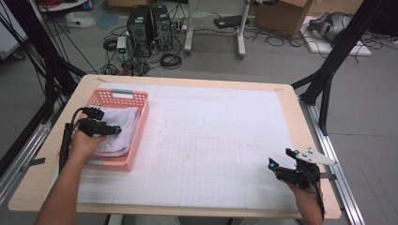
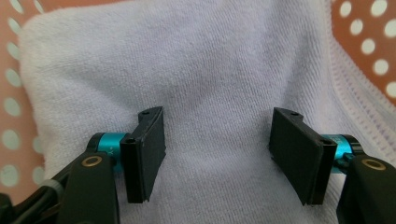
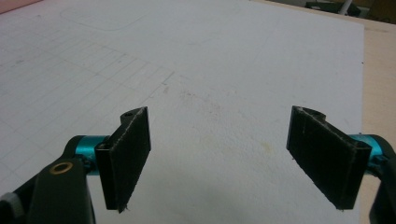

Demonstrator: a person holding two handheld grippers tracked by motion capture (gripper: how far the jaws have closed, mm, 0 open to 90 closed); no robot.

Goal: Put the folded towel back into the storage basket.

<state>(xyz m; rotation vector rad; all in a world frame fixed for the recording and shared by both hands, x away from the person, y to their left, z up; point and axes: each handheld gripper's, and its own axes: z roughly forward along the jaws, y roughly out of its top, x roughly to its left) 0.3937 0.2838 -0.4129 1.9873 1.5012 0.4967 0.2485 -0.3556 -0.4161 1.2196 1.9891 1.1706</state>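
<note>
A folded pale lilac towel (image 1: 123,133) lies in a salmon-pink perforated basket (image 1: 141,99) at the table's left side. My left gripper (image 1: 104,121) hangs over the towel with its jaws pointing down at it. In the left gripper view the towel (image 2: 210,65) spreads under the left gripper (image 2: 217,154), whose black jaws stand apart with cloth below the gap and no fold pinched between them. The basket wall (image 2: 362,42) shows at the corners. My right gripper (image 1: 280,158) rests near the front right of the table, open over the bare white mat (image 3: 210,70), with nothing between its jaws (image 3: 224,158).
A white gridded mat (image 1: 211,140) covers most of the wooden table (image 1: 300,122). Beyond the far edge are computer towers (image 1: 150,28), cables and black stand legs (image 1: 328,79) on the floor. A cardboard box (image 1: 281,16) sits at the back right.
</note>
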